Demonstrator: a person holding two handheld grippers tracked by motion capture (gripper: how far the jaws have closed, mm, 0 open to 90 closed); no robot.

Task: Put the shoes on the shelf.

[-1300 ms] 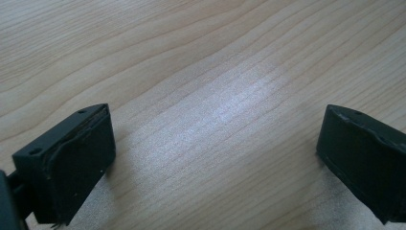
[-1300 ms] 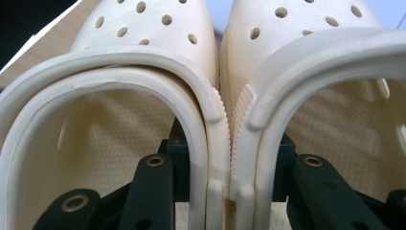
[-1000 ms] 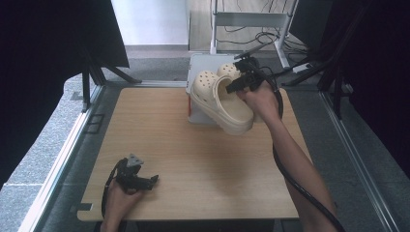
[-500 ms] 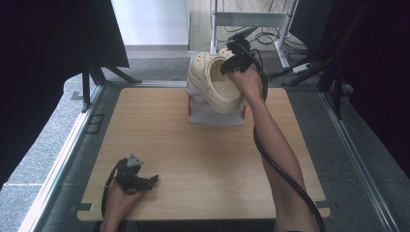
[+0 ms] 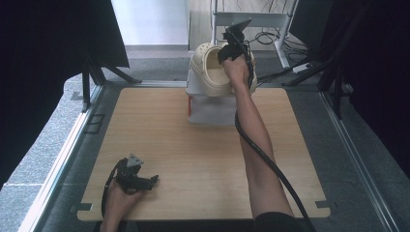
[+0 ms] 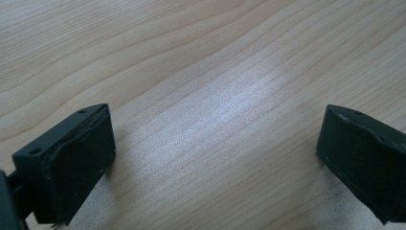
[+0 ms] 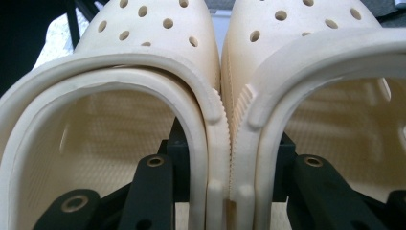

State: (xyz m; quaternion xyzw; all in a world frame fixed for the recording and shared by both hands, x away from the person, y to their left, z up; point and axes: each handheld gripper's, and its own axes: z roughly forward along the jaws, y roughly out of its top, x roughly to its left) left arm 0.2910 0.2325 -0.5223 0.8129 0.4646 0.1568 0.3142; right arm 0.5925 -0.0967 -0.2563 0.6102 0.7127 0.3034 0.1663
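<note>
Two cream clogs [image 7: 220,96] pinched together in one grab, which is the neat bit. In the right gripper view a jaw sits inside each shoe's opening, so the right gripper [image 5: 235,44] is clamped on the two inner side walls pressed against each other. My guess is that's why they're held that way: one squeeze carries the pair as a unit. They fan up and away ahead of the jaws, toes pointing off from the hand, hanging above the white box [image 5: 211,107] that sits just below the gripper at the table's far edge. Whether they touch the box I can't tell.

The left gripper [image 5: 137,178] is parked well back on the near side, far apart from the shoes. Its jaws are spread wide with nothing between them, just bare wood, so it looks idle.

Surface is a light wooden table [image 5: 159,130] with visible grain and a soft glare patch. Around it there's grey floor, black curtains at both sides, and a white metal frame [image 5: 263,19] with cables beyond the box.
</note>
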